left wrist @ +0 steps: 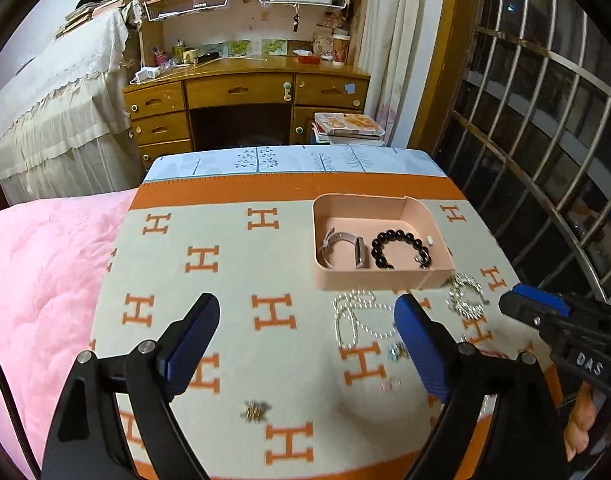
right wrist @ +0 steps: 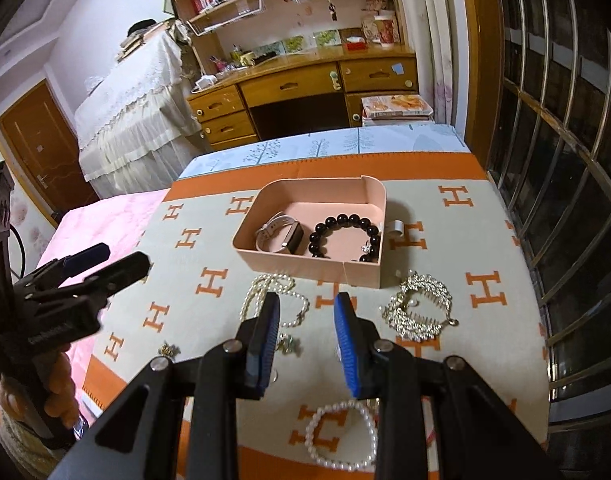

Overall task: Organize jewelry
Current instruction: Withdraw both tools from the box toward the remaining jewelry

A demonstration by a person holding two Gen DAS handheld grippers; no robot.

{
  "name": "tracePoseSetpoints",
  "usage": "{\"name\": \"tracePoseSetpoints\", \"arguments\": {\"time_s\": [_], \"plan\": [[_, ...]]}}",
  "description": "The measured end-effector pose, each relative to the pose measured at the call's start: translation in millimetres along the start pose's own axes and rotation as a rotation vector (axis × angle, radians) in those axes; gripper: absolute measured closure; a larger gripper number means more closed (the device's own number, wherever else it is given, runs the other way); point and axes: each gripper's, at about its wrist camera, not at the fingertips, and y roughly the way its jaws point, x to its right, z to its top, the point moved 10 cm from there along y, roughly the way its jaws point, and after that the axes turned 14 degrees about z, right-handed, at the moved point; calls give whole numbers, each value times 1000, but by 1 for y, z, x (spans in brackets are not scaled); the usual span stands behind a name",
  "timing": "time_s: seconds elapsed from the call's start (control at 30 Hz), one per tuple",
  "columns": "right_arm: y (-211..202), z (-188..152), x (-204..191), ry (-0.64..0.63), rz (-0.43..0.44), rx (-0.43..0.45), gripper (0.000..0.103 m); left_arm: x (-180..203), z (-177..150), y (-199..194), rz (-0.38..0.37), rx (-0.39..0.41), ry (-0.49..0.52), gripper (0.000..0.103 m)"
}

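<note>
With my left gripper (left wrist: 305, 340) wide open and right gripper (right wrist: 307, 340) narrowly parted, both empty, watch (right wrist: 279, 236) and black bracelet (right wrist: 343, 236) sit boxed at twelve o'clock; necklaces remain outside.

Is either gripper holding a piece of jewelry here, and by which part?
Nothing is held. The left gripper stands wide open and the right gripper is partly open, both empty above the blanket.

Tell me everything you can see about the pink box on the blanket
The pink box is a shallow, open-topped rectangular tray with rounded corners, of what looks like card or plastic. It sits flat on the H-patterned blanket. Inside lie a watch and a black bead bracelet. Neither gripper touches it.
</note>
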Motion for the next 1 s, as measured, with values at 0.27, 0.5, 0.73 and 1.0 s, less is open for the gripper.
{"name": "tracePoseSetpoints", "arguments": {"time_s": [0.27,0.5,0.73,1.0], "plan": [[-20,-24,15,53,24,0,75,8,-32,-27,-84,-9,19,15],[-28,-51,34,78,-7,-8,75,22,-68,-4,-107,-121,20,15],[-12,-103,59,97,-54,-116,75,38,-101,17,-111,-176,51,15],[0,-137,63,61,-75,-190,75,52,-132,31,-123,-250,78,15]]}}
